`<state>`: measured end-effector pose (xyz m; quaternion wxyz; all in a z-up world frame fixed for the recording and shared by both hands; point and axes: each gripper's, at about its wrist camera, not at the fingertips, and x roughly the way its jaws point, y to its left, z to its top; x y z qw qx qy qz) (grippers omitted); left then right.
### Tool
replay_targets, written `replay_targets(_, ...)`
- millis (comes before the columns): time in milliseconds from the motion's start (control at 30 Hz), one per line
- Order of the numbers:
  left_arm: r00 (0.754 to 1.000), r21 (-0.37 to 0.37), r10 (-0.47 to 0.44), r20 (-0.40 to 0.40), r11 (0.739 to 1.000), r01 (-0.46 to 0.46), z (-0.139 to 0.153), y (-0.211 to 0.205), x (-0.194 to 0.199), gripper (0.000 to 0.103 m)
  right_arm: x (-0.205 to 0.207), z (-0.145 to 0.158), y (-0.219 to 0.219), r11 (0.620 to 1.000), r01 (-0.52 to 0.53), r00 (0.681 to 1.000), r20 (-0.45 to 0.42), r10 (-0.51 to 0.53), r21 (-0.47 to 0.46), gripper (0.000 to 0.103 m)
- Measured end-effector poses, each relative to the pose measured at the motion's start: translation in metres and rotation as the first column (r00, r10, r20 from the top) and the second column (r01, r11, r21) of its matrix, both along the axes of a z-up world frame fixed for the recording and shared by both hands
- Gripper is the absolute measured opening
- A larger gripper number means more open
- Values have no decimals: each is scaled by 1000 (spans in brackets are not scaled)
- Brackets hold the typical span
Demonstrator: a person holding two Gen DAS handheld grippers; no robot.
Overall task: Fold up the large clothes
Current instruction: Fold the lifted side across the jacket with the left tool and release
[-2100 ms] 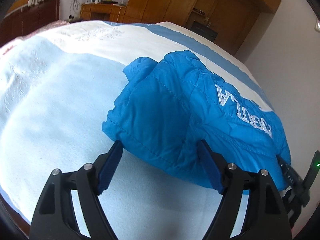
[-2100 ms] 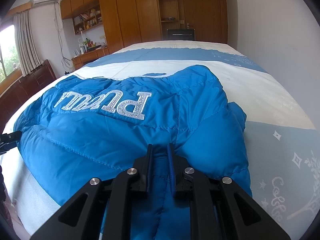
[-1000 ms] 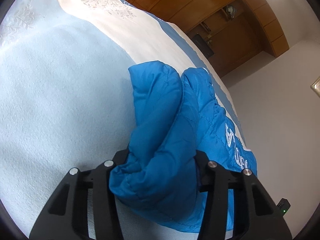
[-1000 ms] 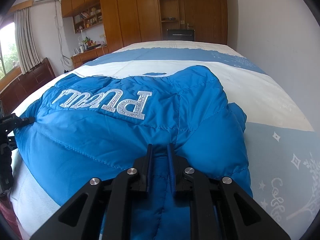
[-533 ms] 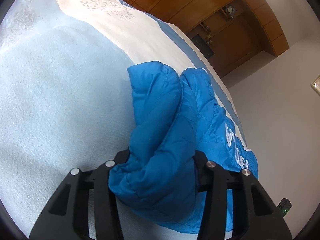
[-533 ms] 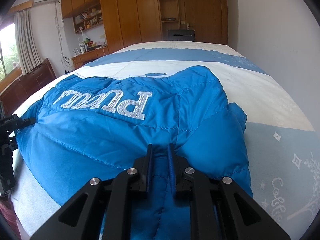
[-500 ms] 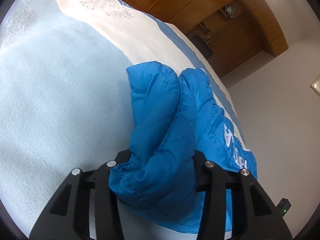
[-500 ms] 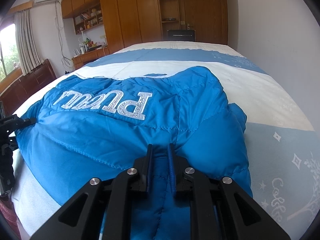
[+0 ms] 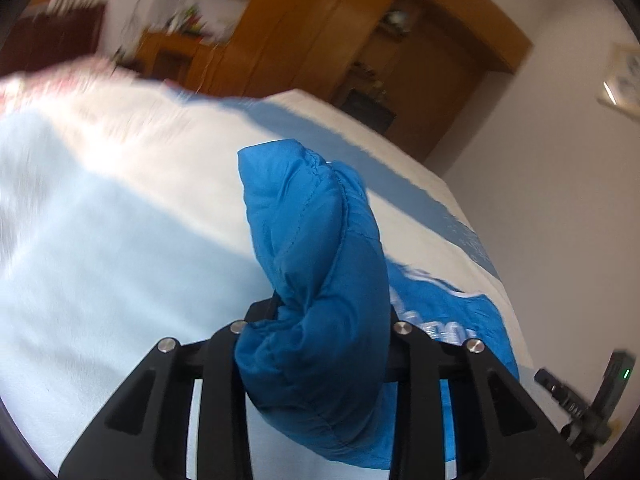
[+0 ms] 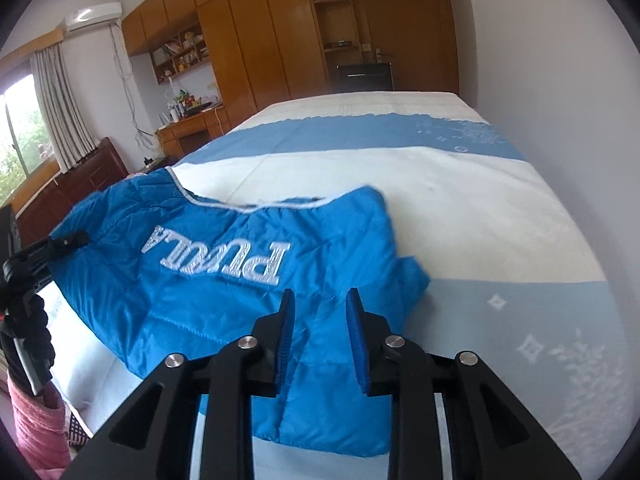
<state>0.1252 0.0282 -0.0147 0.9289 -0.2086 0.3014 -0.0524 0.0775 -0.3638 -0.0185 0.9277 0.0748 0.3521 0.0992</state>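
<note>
The left gripper has just been closing, and its fingers clamp a bunched fold of the blue puffer jacket. The right gripper has just been opening; its fingers stand parted over the jacket's near edge. The jacket lies on the bed.

A quilted blue jacket of smooth, slightly shiny cloth with stitched silver-white lettering lies on a matt, softly textured bedspread. Matt black plastic grippers carry ribbed blue pads and bright metal screws. Glossy varnished wooden wardrobes behind.
</note>
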Motion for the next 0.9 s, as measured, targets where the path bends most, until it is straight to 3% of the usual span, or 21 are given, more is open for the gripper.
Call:
replay_targets(200,985,155,-147,88,979,133,49,-98,-5,30,-8,22,-9,1000,8,1000,30,-7,-27,27)
replay_targets(333,966,239,-243,84,946,217,54,-159,0,30,-15,29,-13,999,25,999,46,-23,-37,28)
replay_targets(567,927,298,-375,-27,882,365,14,-234,17,30,-20,23,-21,998,46,999,14,-46,-31,28)
replay_targets(700,905,298,-415,-99,855,425,-16,-253,24,30,-21,19,-26,998,49,999,4,-49,-26,29)
replay_targets(900,888,328,-439,-139,826,460,-50,-259,25,31,-16,10,-31,998,56,998,-22,-56,-13,31)
